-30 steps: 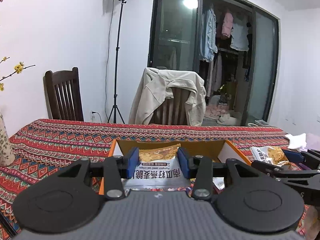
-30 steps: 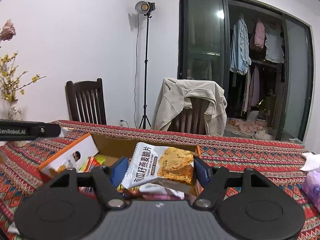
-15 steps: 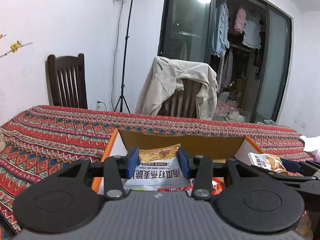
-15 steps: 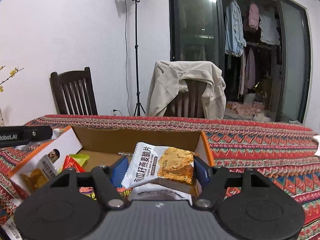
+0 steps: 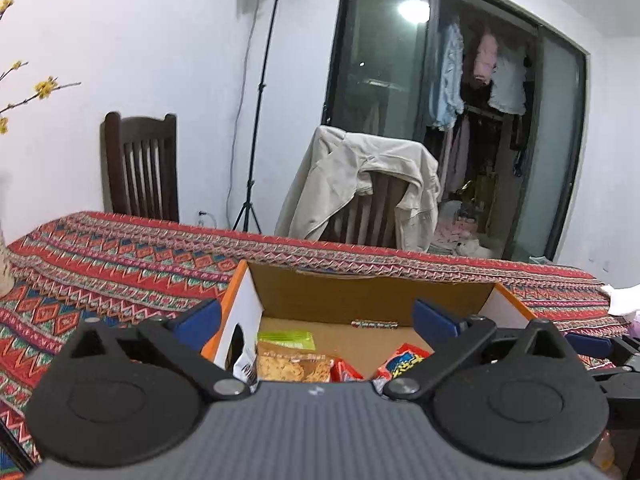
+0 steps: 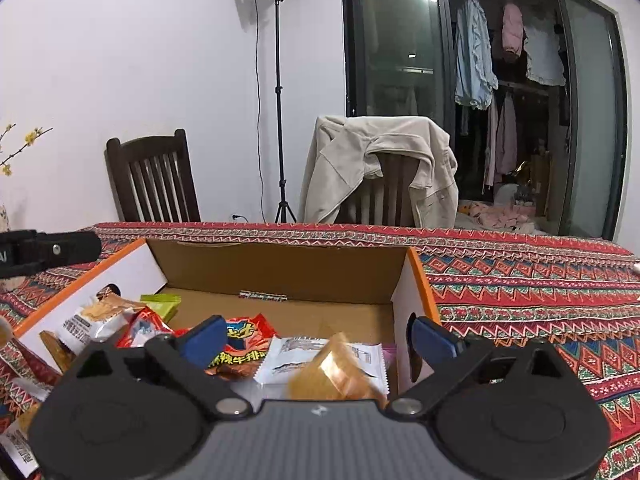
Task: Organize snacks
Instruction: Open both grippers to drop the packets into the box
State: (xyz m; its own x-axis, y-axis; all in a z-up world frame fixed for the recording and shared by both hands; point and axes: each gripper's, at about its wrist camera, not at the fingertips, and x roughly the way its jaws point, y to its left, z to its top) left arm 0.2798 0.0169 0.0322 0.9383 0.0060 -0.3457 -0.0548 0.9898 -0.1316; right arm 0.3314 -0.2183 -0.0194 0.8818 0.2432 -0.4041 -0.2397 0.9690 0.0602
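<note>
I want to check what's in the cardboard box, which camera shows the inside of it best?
The right wrist view: the cardboard box shows its floor and many snack packets from wall to wall. The left wrist view catches the same box, but the gripper body hides most of the floor, leaving only a few packets.

Both grippers (image 5: 316, 320) (image 6: 318, 336) are black, with blue-padded jaws and silver pivot screws.

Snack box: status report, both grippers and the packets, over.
Left gripper and right gripper opening, pads clear of everything. Oat-crisp packet blurred, dropping into cardboard box among other packets. Nothing in the way.
</note>
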